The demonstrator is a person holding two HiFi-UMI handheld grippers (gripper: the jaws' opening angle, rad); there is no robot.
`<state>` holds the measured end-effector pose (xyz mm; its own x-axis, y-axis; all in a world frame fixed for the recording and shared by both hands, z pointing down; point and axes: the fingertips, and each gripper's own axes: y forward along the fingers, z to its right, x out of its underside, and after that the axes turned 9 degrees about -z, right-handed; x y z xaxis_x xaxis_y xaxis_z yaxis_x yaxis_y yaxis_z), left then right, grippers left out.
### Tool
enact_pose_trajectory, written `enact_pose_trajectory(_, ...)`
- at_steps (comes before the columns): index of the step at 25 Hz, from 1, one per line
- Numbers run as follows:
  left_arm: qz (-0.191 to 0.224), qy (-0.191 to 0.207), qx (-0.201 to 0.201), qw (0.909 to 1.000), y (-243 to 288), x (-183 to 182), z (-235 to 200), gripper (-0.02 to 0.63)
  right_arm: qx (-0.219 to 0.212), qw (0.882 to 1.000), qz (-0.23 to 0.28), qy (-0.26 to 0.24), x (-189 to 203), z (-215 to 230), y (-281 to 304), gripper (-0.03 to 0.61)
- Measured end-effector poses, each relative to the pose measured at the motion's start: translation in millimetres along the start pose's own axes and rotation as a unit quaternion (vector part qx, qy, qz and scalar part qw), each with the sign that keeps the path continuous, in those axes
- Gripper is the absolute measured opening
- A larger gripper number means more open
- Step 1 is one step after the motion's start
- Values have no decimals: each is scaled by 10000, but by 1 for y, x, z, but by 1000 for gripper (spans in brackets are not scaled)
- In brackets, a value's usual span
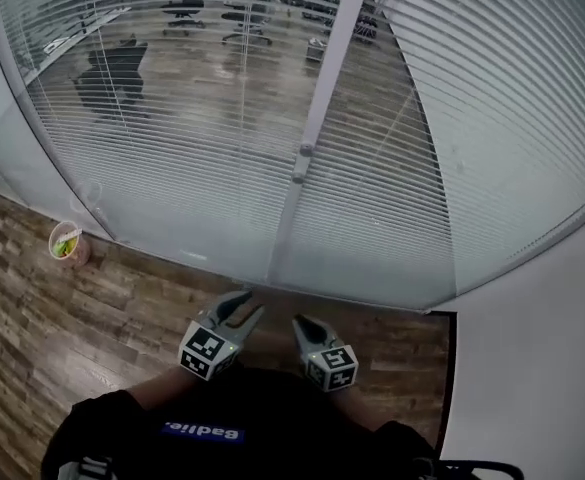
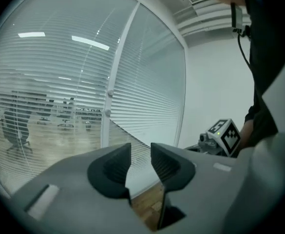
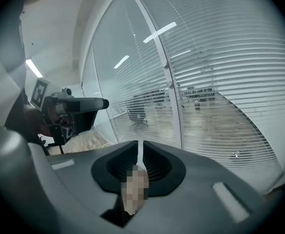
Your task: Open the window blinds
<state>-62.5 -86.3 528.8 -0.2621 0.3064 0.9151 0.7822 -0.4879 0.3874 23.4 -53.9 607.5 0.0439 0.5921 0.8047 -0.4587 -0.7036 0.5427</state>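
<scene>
White slatted blinds (image 1: 202,148) hang behind a glass wall, split by a white frame post (image 1: 317,118) that carries two small knobs (image 1: 305,149). Through the slats I see an office with chairs. The right panel (image 1: 512,138) looks more closed. Both grippers sit low, near the person's body and short of the glass. My left gripper (image 1: 234,313) is open with nothing between its jaws (image 2: 141,152). My right gripper (image 1: 307,326) has its jaws together and holds nothing (image 3: 139,150). The right gripper view also shows the left gripper (image 3: 101,103) off to the left.
A small cup (image 1: 65,243) with something green in it stands on the wood floor (image 1: 72,318) at the left, against the glass. A white wall (image 1: 542,368) closes the right side. The person's dark sleeves fill the bottom edge.
</scene>
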Motion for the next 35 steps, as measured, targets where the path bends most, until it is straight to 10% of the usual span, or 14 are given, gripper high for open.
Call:
enact_pose_trajectory(10,-174,-28,264,9995,-28,44,64,103,-552,9983,29,183,45,-33,-16,34)
enact_pose_trajectory(21,200,263,1038,9941,-59,40,78,55,246,9987,396,224,38,-54,-45,34)
enact_pose_trajectory(35,417,257,1656,9850,-120,53,69,-2,-34,9916,1096,-685,-6,-160,-55,6)
